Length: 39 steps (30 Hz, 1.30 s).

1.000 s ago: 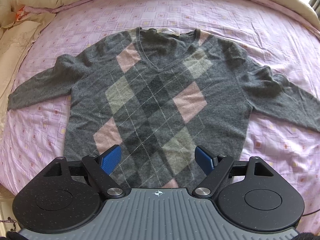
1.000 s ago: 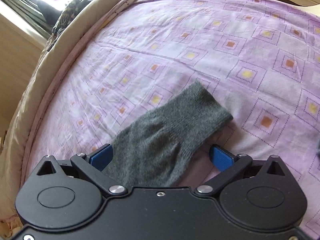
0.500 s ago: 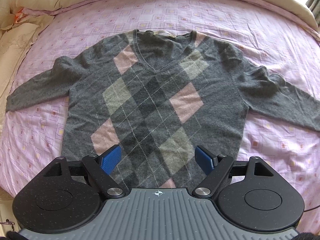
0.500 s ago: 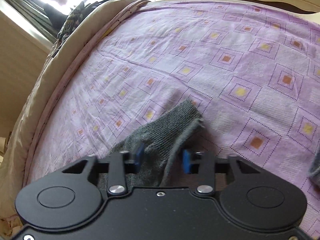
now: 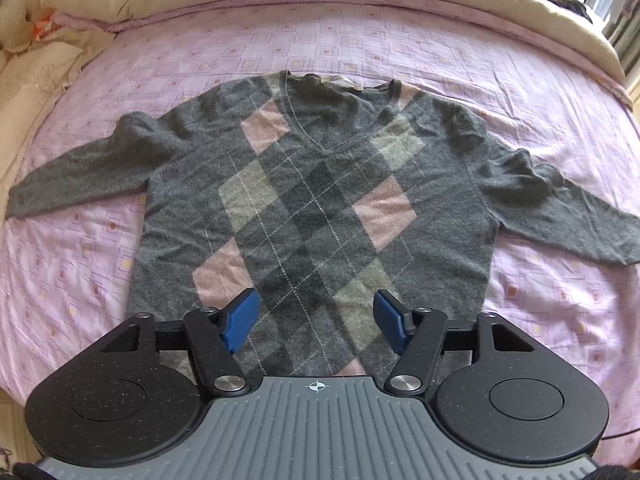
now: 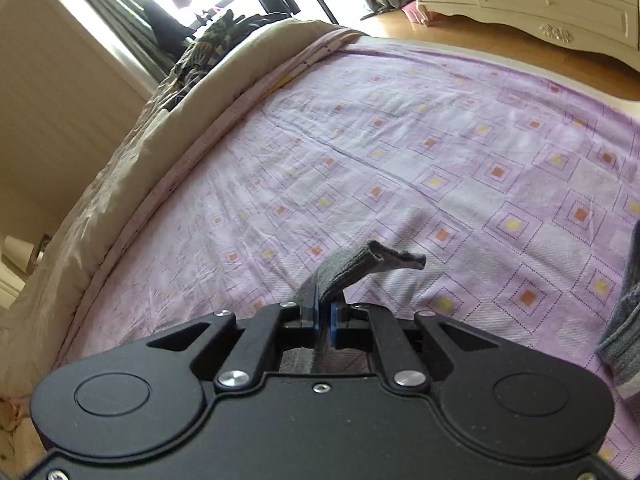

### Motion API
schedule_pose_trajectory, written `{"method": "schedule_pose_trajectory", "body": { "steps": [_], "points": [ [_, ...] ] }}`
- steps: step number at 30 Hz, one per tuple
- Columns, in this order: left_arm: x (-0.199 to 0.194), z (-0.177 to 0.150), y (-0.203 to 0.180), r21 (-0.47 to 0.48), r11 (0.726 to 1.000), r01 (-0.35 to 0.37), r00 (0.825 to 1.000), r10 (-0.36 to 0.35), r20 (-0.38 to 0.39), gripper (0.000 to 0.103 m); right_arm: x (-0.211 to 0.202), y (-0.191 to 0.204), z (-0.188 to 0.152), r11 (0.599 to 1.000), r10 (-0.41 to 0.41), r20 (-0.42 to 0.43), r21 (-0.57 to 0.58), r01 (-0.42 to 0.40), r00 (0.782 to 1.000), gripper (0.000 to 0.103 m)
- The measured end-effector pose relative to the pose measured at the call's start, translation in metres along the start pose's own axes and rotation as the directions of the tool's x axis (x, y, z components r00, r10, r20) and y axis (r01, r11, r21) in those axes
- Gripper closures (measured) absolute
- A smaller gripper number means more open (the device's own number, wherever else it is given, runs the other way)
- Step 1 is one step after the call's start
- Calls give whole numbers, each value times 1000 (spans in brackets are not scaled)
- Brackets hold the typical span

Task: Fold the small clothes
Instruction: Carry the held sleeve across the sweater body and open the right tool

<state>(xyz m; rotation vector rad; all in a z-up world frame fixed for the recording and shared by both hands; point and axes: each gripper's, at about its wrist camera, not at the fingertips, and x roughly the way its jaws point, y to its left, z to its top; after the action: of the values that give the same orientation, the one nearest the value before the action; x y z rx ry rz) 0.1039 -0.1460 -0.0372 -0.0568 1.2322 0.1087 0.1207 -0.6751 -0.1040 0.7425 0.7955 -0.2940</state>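
left wrist view: a grey argyle sweater (image 5: 320,208) lies flat on the bed (image 5: 400,52), collar at 12 o'clock, sleeves out at 9 and 3. the left gripper (image 5: 316,318) hovers over the hem, fingers spread, holding nothing.

right wrist view: the right gripper (image 6: 325,322) has its fingers pinching the sleeve cuff (image 6: 360,266), lifted off the sheet. soft, limp, light knit; it looks best gripped at cuffs and hem.

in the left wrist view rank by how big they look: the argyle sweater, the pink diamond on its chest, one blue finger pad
1. argyle sweater
2. pink diamond
3. blue finger pad, though it sits nearest the camera, so its look is inflated.
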Motion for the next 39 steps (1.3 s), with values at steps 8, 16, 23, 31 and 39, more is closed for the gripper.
{"method": "schedule_pose_trajectory", "body": {
  "steps": [8,16,23,31,39],
  "points": [
    [11,-9,39,13,999,46,999,-46,22,44,-36,83,-20,984,40,24,-175,-36,999,91],
    [22,-4,97,44,989,139,989,-141,35,44,-63,207,-69,933,106,7,-346,-97,994,91],
    [30,9,158,33,989,143,987,-145,69,44,-52,330,-144,836,215,-93,-498,-232,972,91],
    [43,22,213,-2,991,137,987,-136,81,44,16,422,-264,729,229,-269,-590,-348,936,91],
    [59,32,235,-29,988,149,986,-146,84,44,55,457,-354,616,186,-410,-660,-431,893,83]
  ]
}}
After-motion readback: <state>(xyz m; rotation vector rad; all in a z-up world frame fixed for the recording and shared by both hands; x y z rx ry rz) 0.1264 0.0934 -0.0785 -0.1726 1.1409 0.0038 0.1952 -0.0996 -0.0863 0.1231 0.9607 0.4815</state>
